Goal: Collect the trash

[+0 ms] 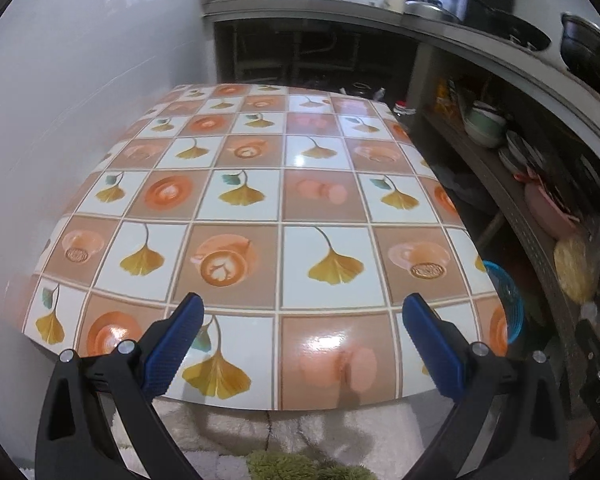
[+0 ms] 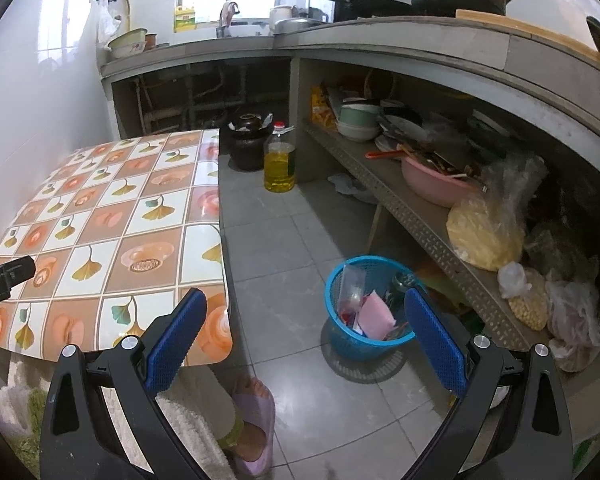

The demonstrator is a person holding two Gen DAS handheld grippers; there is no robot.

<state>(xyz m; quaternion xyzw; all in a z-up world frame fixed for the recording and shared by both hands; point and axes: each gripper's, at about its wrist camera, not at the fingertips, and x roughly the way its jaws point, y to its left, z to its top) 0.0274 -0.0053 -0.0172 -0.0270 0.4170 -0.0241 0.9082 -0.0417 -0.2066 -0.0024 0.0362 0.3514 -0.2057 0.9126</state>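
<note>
A blue mesh waste basket point(image 2: 342, 336) stands on the grey tiled floor right of the table. It holds a pink paper point(image 2: 374, 316), a clear wrapper and other scraps. Its rim also shows in the left wrist view point(image 1: 510, 300) past the table's right edge. My right gripper point(image 2: 304, 334) is open and empty, above the floor, with the basket just behind its right finger. My left gripper point(image 1: 302, 338) is open and empty over the near edge of the table point(image 1: 284, 184), which has a leaf-and-cup patterned cover. I see no trash on the table.
A bottle of yellow oil point(image 2: 279, 160) and a dark jar point(image 2: 247, 140) stand on the floor beyond the table. A low shelf point(image 2: 412, 208) on the right holds bowls, a pink basin and plastic bags. A white wall runs along the left. A slippered foot point(image 2: 252, 420) is below the table.
</note>
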